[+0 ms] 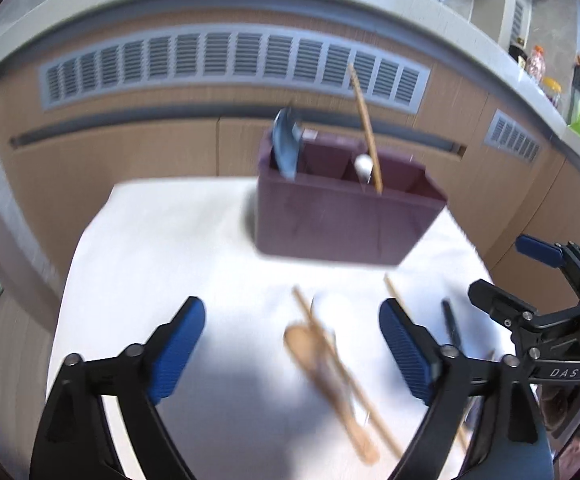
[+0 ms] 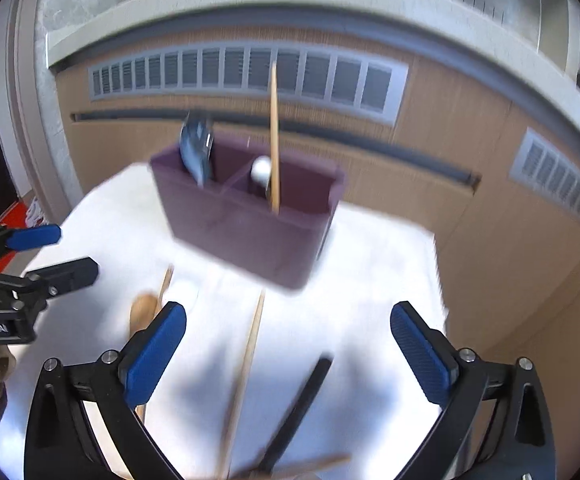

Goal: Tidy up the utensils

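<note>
Both pairs of tongs hang over the white-covered desk (image 1: 138, 240), tilted down toward the loose cutlery, and both stand wide apart with nothing gripped. No earlier view is at hand, so I speak only of how they stand.

The left tongs (image 1: 292, 344) have their blue pads (image 1: 178, 344) spread either side of a wooden spoon (image 1: 314, 364) that lies flat on the cloth with a chopstick (image 1: 330, 356) crossing it; neither pad touches them. A white thing lies just beyond the spoon's bowl, too blurred to name.

The right tongs (image 2: 288, 354) are spread over a second chopstick (image 2: 250, 344) and a dark-handled utensil (image 2: 302, 400), both flat on the desk, not pressed by either pad.

Farther back on the desk stands the maroon organizer box (image 1: 330, 220), divided into compartments. A blue-grey utensil (image 1: 286, 144) leans out of its left end compartment. In the next one a single chopstick (image 1: 366, 128) stands nearly upright beside a white-tipped piece (image 1: 364, 165), perhaps a spoon handle.

Behind the desk runs a wooden cabinet front with a grey vent grille (image 1: 230, 64).
</note>
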The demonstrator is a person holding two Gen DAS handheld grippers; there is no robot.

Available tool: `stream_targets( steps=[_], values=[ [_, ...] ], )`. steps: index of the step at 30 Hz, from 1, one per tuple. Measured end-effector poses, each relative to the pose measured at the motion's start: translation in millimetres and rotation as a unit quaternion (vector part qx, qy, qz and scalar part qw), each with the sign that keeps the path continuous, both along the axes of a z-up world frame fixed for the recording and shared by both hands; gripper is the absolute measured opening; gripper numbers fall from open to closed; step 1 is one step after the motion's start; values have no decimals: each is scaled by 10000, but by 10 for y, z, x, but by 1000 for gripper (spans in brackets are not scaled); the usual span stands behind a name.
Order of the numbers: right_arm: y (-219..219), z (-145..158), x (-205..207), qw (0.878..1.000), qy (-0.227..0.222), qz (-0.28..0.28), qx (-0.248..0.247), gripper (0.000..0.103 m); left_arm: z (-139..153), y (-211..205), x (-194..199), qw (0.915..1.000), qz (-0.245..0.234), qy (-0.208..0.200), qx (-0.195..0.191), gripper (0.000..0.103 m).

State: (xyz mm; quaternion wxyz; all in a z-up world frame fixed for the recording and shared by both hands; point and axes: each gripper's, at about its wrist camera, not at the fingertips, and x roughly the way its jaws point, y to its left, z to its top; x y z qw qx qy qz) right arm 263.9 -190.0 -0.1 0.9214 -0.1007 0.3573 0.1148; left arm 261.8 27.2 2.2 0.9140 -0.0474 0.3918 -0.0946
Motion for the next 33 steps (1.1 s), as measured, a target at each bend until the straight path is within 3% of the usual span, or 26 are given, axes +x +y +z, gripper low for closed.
stream_targets(
  steps=[6, 11, 15, 20, 25, 28, 33],
  values=[
    [24, -357, -380, 9986, 460, 265, -74, 101, -208, 15, -326, 9998, 106, 140, -15, 103],
    [-168, -562, -556, 9961, 862, -72, 160, 99, -322, -114, -435, 9994, -197, 300, -16, 103],
    [-348, -697, -571, 9893, 1315, -307, 560, 68, -359, -210, -426, 9989, -276, 335, 181, 103],
    [-336, -734, -502, 9890, 1289, -256, 682, 61, -392, -206, -407, 9985, -222, 441, 222, 103],
    [-146, -687, -328, 9909, 1173, 21, 661, 15, -401, -148, -440, 9985, -170, 478, 225, 103],
    [-52, -645, -288, 9903, 1148, 215, 757, 9, -425, -90, -444, 9984, -69, 533, 194, 103],
    [-49, -632, -335, 9887, 1164, 321, 891, 8, -463, -46, -418, 9980, -32, 613, 138, 103]
  ],
)
